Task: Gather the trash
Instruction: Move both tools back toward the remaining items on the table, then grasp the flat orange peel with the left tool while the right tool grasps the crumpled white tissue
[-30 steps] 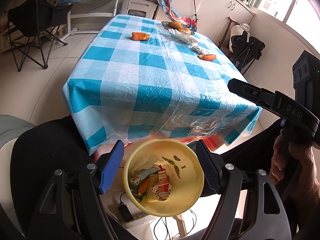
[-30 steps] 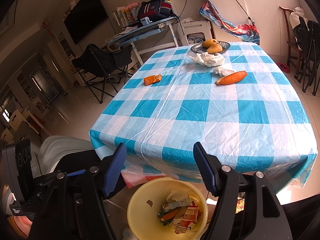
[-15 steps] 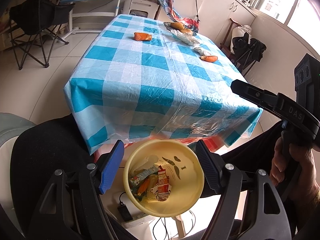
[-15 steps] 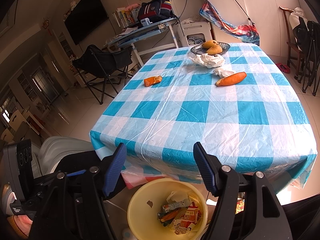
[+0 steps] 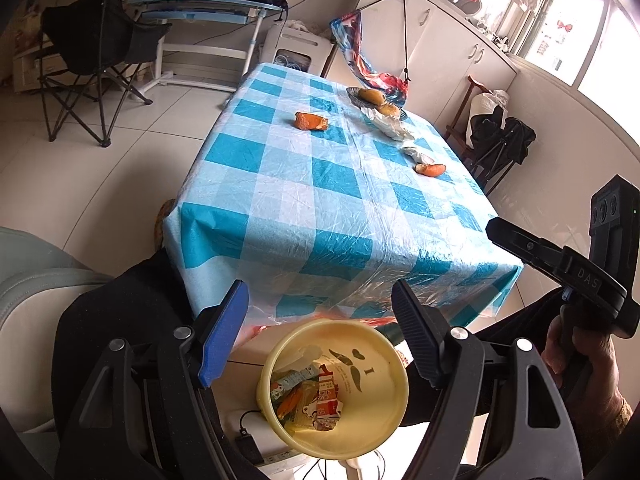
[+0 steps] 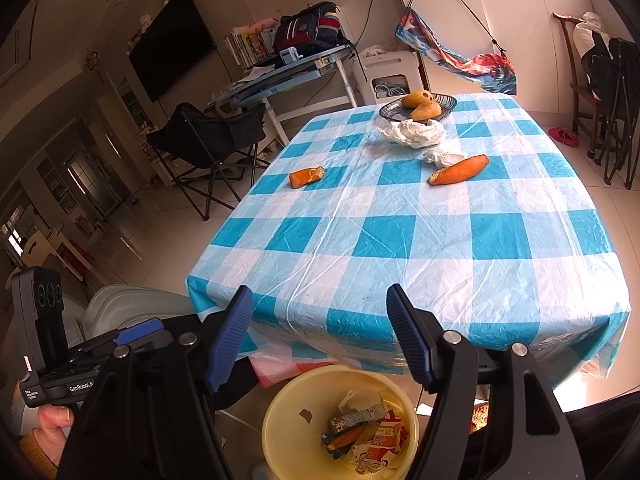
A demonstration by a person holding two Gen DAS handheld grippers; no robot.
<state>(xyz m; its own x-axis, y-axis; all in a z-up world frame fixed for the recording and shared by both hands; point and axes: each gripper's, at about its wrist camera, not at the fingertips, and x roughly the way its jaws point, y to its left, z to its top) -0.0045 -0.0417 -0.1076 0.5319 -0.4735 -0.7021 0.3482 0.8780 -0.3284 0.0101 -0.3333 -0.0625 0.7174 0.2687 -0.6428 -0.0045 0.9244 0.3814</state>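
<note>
Hovering gaping and empty over the bin (image 6: 340,420), both tools face peels far across the surface: short peel (image 6: 306,176) left-side, long peel (image 6: 459,171) right-side, lying crosswise.

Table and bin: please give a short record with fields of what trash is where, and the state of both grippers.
table: checked cloth
peels on table: one on the left, a longer one on the right
tissues: two crumpled, near the fruit dish
bin: yellow, below the near table edge, holds wrappers
left gripper: open, empty
right gripper: open, empty
</note>
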